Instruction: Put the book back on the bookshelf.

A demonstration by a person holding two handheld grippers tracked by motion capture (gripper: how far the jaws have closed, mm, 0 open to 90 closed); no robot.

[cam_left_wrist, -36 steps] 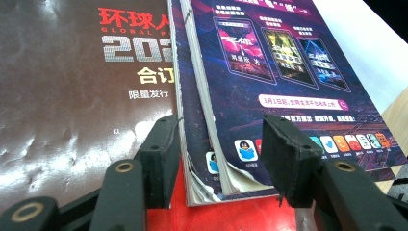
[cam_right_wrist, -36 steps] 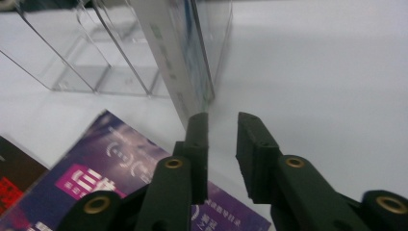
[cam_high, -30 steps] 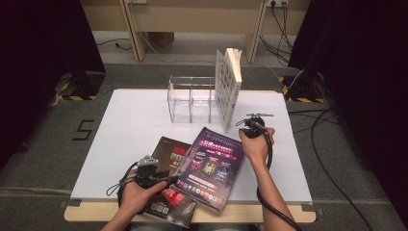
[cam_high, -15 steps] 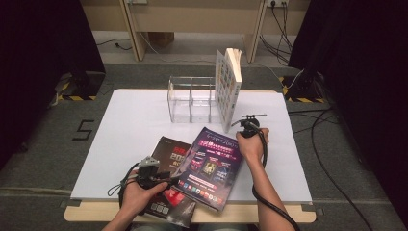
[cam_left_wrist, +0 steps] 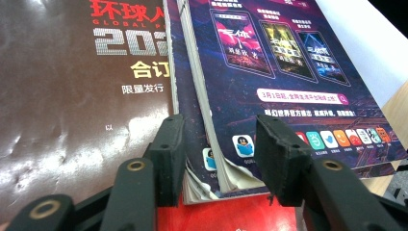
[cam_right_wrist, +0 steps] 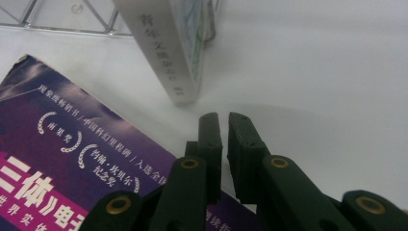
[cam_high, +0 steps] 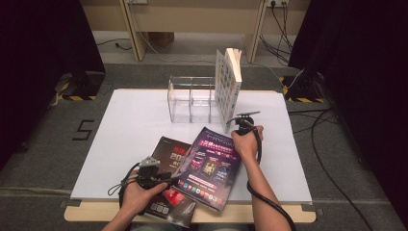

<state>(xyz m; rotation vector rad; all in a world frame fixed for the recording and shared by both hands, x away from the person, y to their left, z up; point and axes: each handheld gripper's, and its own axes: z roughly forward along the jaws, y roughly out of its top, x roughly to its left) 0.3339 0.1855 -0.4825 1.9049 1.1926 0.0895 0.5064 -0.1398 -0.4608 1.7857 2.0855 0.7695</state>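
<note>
Left gripper (cam_left_wrist: 219,154), jaws just closing, astride thick purple glossy magazine's (cam_left_wrist: 269,72) spine corner, unpinched. Right gripper (cam_right_wrist: 224,144) shut, empty, above magazine's far corner.

Left forearm enters the high view at 6 o'clock, hand wrapped over the left gripper (cam_high: 166,180), which points toward 3 o'clock. Its jaws have just been closing and stand apart astride a magazine's (cam_left_wrist: 269,72) page edge; pads not pressing.

Right forearm runs from 6 toward 12 o'clock, wrist straight, cable looped beside it. Right gripper (cam_high: 239,126) points toward 12 o'clock, jaws near-closed with a thin slit, nothing held.
</note>
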